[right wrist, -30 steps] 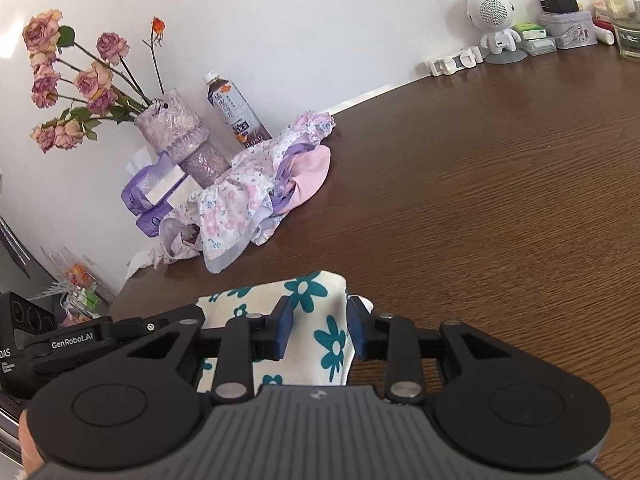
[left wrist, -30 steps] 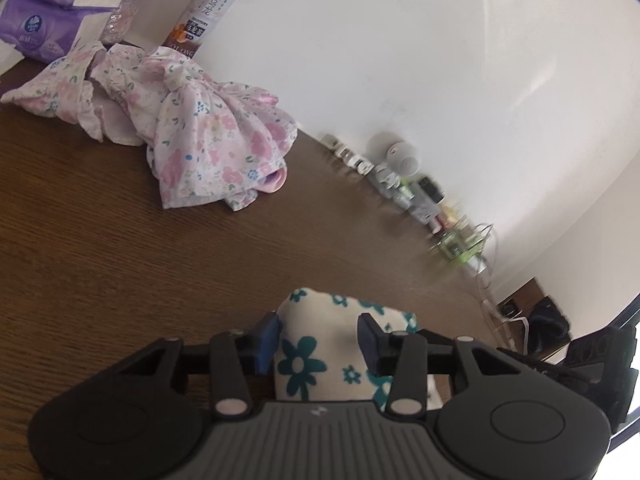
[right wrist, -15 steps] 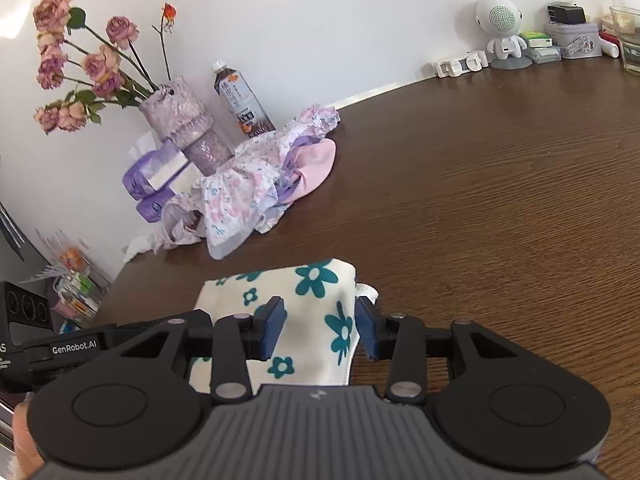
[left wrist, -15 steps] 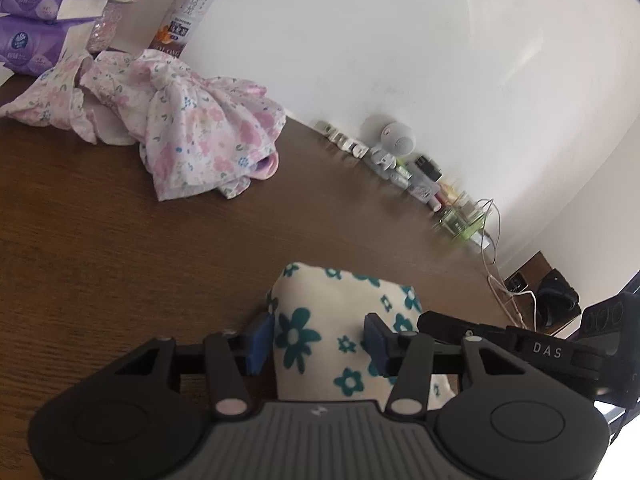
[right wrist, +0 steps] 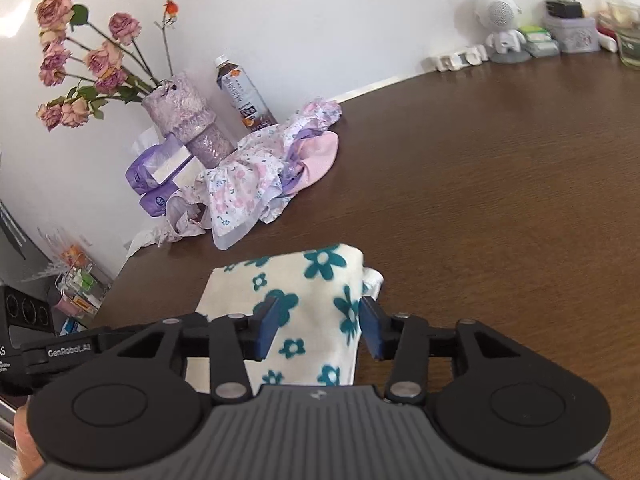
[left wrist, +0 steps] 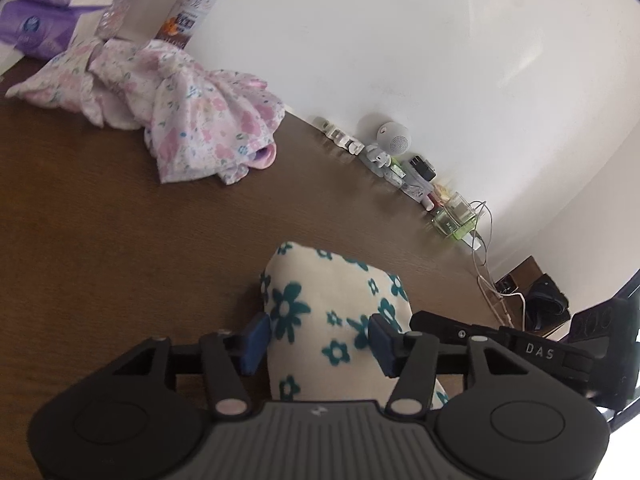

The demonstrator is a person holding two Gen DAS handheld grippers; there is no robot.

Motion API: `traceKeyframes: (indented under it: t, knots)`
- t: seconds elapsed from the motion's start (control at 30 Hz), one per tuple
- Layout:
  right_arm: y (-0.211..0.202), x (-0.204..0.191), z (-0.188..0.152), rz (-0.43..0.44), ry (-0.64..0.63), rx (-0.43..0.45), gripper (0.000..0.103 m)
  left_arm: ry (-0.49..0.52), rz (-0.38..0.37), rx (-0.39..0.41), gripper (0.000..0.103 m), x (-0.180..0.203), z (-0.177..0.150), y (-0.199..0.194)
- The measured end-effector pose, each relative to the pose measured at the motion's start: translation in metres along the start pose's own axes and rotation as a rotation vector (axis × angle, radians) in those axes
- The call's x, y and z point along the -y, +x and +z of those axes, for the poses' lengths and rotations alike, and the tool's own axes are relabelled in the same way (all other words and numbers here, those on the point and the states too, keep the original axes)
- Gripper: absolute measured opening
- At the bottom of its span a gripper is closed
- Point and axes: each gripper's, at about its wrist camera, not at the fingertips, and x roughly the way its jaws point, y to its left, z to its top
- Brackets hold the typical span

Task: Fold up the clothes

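A folded cream cloth with teal flowers (left wrist: 332, 304) (right wrist: 304, 280) lies on the dark wooden table (left wrist: 100, 240) (right wrist: 500, 180). My left gripper (left wrist: 320, 340) is open, its blue pads standing on either side of the cloth's near end. My right gripper (right wrist: 318, 330) is open too and straddles the cloth's other end, one pad over the fabric and one at its edge. Each view shows the other gripper's black body at its side. A crumpled pink floral garment (left wrist: 192, 120) (right wrist: 256, 172) lies farther back near the wall.
A drink bottle (left wrist: 192, 12) (right wrist: 244, 96), a vase of dried roses (right wrist: 188, 116) and purple tissue packs (left wrist: 36, 20) (right wrist: 160, 168) stand behind the pink garment. A white toy robot (left wrist: 388, 144) (right wrist: 500, 24), small boxes and a glass (right wrist: 628, 48) line the wall.
Both grippers' fingers have spread wider around the flowered cloth, the right one letting go of it. The cloth has settled flatter on the table.
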Motion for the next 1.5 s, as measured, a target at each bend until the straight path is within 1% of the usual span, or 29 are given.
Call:
traceKeyframes:
  t: [0.07, 0.13, 0.17, 0.2, 0.23, 0.27, 0.3, 0.33, 0.4, 0.47, 0.5, 0.53, 0.57, 0.7, 0.77, 0.8, 0.87, 0.97, 1.0, 1.07, 1.13, 1.17, 1.2, 1.23, 1.33, 1.4, 1.43, 1.47, 1.5]
  knots:
    - [-0.004, 0.006, -0.008, -0.004, 0.027, -0.002, 0.045, -0.012, 0.000, -0.004, 0.053, -0.001, -0.003, -0.004]
    - [-0.003, 0.010, -0.014, 0.013, 0.058, -0.009, 0.043, -0.019, 0.006, -0.011, 0.053, 0.000, -0.005, -0.004]
    - [-0.003, 0.011, -0.016, 0.030, 0.072, -0.009, 0.040, -0.025, 0.006, -0.014, 0.052, 0.000, -0.006, -0.005]
    - [-0.003, 0.010, -0.018, 0.044, 0.077, -0.007, 0.031, -0.049, -0.012, -0.018, 0.052, -0.001, -0.007, -0.003]
    - [-0.004, 0.008, -0.018, 0.050, 0.075, -0.003, 0.024, -0.069, -0.017, -0.011, 0.052, -0.003, -0.008, -0.003]
    - [-0.004, 0.004, -0.019, 0.040, 0.061, 0.003, 0.021, -0.085, -0.021, -0.004, 0.046, -0.004, -0.009, -0.002]
    - [-0.004, 0.001, -0.019, 0.027, 0.043, 0.008, 0.017, -0.079, -0.017, 0.006, 0.041, -0.005, -0.011, -0.002]
    - [-0.004, -0.002, -0.020, 0.017, 0.032, 0.010, 0.016, -0.073, -0.012, 0.015, 0.039, -0.006, -0.012, -0.002]
    - [-0.003, -0.003, -0.021, 0.013, 0.041, 0.008, 0.016, -0.082, -0.009, 0.030, 0.038, -0.008, -0.015, -0.002]
    - [-0.007, 0.001, -0.023, 0.017, 0.079, 0.021, 0.022, -0.112, -0.001, 0.041, 0.039, -0.007, -0.016, -0.007]
    - [-0.011, 0.004, -0.024, 0.016, 0.101, 0.025, 0.031, -0.115, 0.009, 0.041, 0.045, -0.006, -0.017, -0.010]
    - [-0.015, 0.006, -0.026, 0.012, 0.115, 0.032, 0.040, -0.108, 0.012, 0.043, 0.049, -0.004, -0.018, -0.013]
    - [-0.019, 0.006, -0.028, 0.006, 0.116, 0.043, 0.040, -0.100, 0.013, 0.044, 0.055, -0.002, -0.020, -0.016]
    - [-0.024, 0.004, -0.036, -0.008, 0.112, 0.050, 0.039, -0.078, 0.005, 0.027, 0.055, 0.004, -0.026, -0.012]
    - [-0.024, 0.002, -0.038, -0.006, 0.109, 0.054, 0.026, -0.042, 0.029, 0.039, 0.054, 0.008, -0.030, -0.007]
    - [-0.024, 0.001, -0.039, -0.004, 0.108, 0.056, 0.020, -0.030, 0.035, 0.043, 0.050, 0.009, -0.031, -0.006]
    - [-0.025, -0.002, -0.041, -0.002, 0.104, 0.060, 0.020, -0.022, 0.038, 0.044, 0.047, 0.009, -0.033, -0.006]
    - [-0.026, -0.005, -0.044, 0.002, 0.099, 0.067, 0.028, -0.011, 0.042, 0.046, 0.047, 0.011, -0.035, -0.007]
    - [-0.030, -0.005, -0.045, 0.006, 0.092, 0.071, 0.036, -0.007, 0.044, 0.046, 0.053, 0.011, -0.036, -0.008]
    - [-0.036, -0.008, -0.048, 0.003, 0.056, 0.085, 0.038, 0.000, 0.047, 0.047, 0.060, 0.012, -0.037, -0.008]
    - [-0.035, -0.009, -0.049, -0.011, 0.044, 0.076, 0.037, 0.007, 0.050, 0.048, 0.056, 0.013, -0.039, -0.009]
    - [-0.033, -0.009, -0.050, -0.014, 0.045, 0.069, 0.037, 0.011, 0.051, 0.049, 0.047, 0.013, -0.039, -0.009]
    - [-0.031, -0.009, -0.050, -0.013, 0.051, 0.062, 0.031, 0.015, 0.053, 0.049, 0.042, 0.014, -0.040, -0.010]
    - [-0.028, -0.009, -0.051, -0.012, 0.056, 0.054, 0.026, 0.019, 0.054, 0.050, 0.040, 0.014, -0.041, -0.010]
    - [-0.027, -0.011, -0.053, -0.014, 0.060, 0.051, 0.026, 0.028, 0.060, 0.052, 0.038, 0.017, -0.042, -0.013]
    - [-0.032, -0.013, -0.054, -0.019, 0.053, 0.063, 0.027, 0.023, 0.066, 0.055, 0.042, 0.018, -0.042, -0.017]
    - [-0.034, -0.013, -0.055, -0.022, 0.049, 0.070, 0.031, 0.034, 0.072, 0.055, 0.046, 0.020, -0.042, -0.019]
    - [-0.036, -0.014, -0.055, -0.026, 0.042, 0.075, 0.033, 0.058, 0.071, 0.049, 0.054, 0.023, -0.042, -0.020]
    - [-0.039, -0.014, -0.056, -0.030, 0.035, 0.080, 0.037, 0.081, 0.070, 0.044, 0.056, 0.025, -0.042, -0.020]
